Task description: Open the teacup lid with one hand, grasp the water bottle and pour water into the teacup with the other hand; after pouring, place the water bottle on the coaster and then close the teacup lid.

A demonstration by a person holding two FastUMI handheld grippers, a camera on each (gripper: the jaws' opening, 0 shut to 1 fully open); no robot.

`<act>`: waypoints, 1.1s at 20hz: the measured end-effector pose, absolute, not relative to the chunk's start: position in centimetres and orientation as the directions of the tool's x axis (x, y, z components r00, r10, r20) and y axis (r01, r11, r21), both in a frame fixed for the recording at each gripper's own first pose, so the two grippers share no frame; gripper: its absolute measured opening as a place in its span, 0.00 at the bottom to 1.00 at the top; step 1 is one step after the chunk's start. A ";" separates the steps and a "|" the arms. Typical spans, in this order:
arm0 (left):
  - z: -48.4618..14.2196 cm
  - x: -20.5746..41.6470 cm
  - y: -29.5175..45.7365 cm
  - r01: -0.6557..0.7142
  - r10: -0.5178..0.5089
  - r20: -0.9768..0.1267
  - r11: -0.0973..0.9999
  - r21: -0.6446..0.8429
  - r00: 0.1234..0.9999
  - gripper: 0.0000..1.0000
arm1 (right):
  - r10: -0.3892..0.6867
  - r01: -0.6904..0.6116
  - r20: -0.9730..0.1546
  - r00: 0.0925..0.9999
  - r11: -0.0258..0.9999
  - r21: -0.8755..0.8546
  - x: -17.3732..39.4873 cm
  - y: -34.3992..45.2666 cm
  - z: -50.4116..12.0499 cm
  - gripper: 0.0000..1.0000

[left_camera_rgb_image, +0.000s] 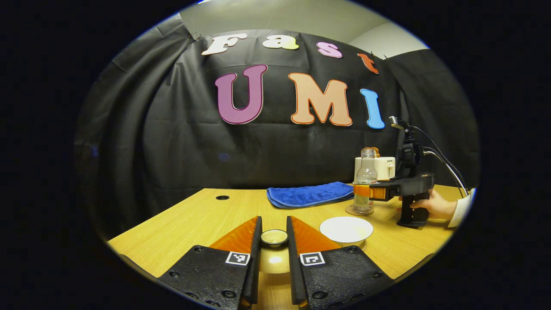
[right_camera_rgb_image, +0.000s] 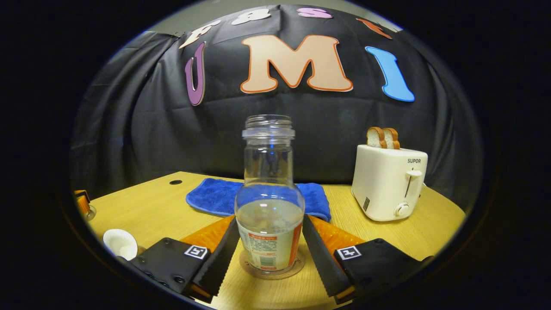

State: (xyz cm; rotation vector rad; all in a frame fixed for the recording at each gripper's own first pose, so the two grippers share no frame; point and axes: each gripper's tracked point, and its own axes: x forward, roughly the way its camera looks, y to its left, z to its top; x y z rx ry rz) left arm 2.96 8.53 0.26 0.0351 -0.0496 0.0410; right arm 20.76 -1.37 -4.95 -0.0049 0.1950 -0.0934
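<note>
the left gripper [left_camera_rgb_image: 274,241] pinches the teacup lid [left_camera_rgb_image: 274,237] by its knob, held above the table [left_camera_rgb_image: 185,219] – the open teacup [left_camera_rgb_image: 346,229] sits just right. farther right, the water bottle [right_camera_rgb_image: 269,202] stands on the coaster [right_camera_rgb_image: 271,269]; the right gripper [right_camera_rgb_image: 270,245] brackets it, fingers slightly apart from its sides – contact unclear.

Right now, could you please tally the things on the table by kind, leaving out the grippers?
Water bottle: 1
Coaster: 1
Teacup: 1
Teacup lid: 1
Blue cloth: 1
Toaster: 1
Bread slices in the toaster: 2
Total: 8
</note>
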 end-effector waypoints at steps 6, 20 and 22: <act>0.2 3.9 7.6 -0.011 0.009 0.045 0.999 0.036 0.999 0.27 | -0.079 0.077 -0.129 0.989 0.997 -0.014 18.5 -1.0 -3.8 0.92; 0.2 6.8 0.8 0.219 -0.221 0.038 0.975 0.040 0.975 0.28 | -0.059 0.058 -0.038 0.998 0.998 -0.010 12.9 -1.3 -1.9 0.92; 0.2 7.2 -0.5 0.251 -0.253 0.039 0.967 0.039 0.967 0.28 | -0.054 0.054 -0.037 0.998 0.999 -0.009 12.0 -1.4 -1.7 0.92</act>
